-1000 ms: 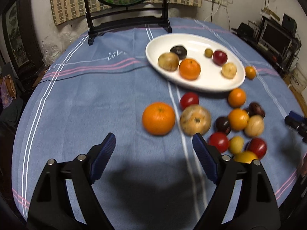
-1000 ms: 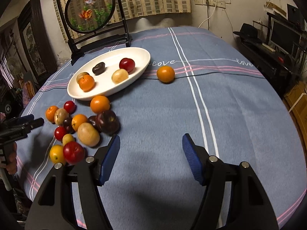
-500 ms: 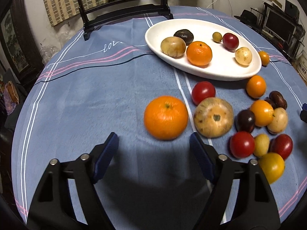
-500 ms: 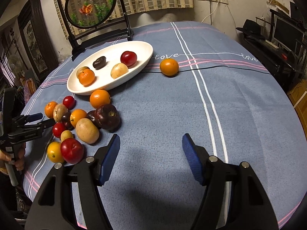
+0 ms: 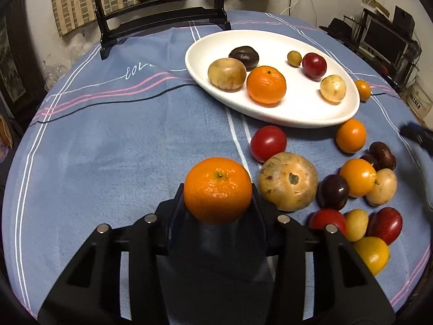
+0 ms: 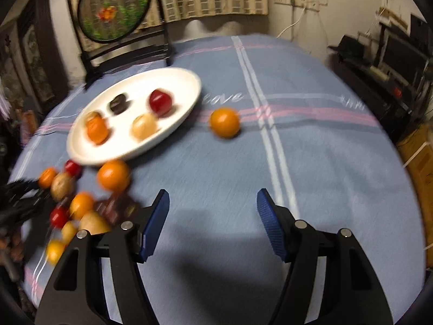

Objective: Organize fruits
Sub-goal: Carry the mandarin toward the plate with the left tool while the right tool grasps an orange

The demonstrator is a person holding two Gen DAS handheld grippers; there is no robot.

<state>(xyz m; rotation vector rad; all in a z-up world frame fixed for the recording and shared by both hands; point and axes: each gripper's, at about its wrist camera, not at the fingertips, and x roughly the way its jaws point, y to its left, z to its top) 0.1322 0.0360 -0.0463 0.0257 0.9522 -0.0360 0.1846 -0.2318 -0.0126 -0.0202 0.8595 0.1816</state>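
Observation:
A large orange (image 5: pixel 217 189) sits between the fingers of my left gripper (image 5: pixel 217 200). The jaws are closing and both pads touch its sides. Right of it lies a loose pile of fruit (image 5: pixel 351 187): a big tan one, red, dark, yellow and orange ones. The white oval plate (image 5: pixel 295 117) beyond holds several fruits, among them an orange (image 5: pixel 266 84). My right gripper (image 6: pixel 212 208) hangs open over bare blue cloth with nothing between its fingers. A lone small orange (image 6: pixel 225 122) lies ahead of it, right of the plate (image 6: pixel 189 80).
A black stand with a round painted screen (image 6: pixel 115 10) rises at the table's far edge behind the plate. The blue striped tablecloth (image 5: pixel 108 149) covers a round table. Shelves with electronics (image 5: pixel 389 40) stand off to the right.
The left jaws have closed in from wide apart onto the large orange. The right gripper has moved forward over the cloth toward the lone orange, its view now blurred, its jaws unchanged.

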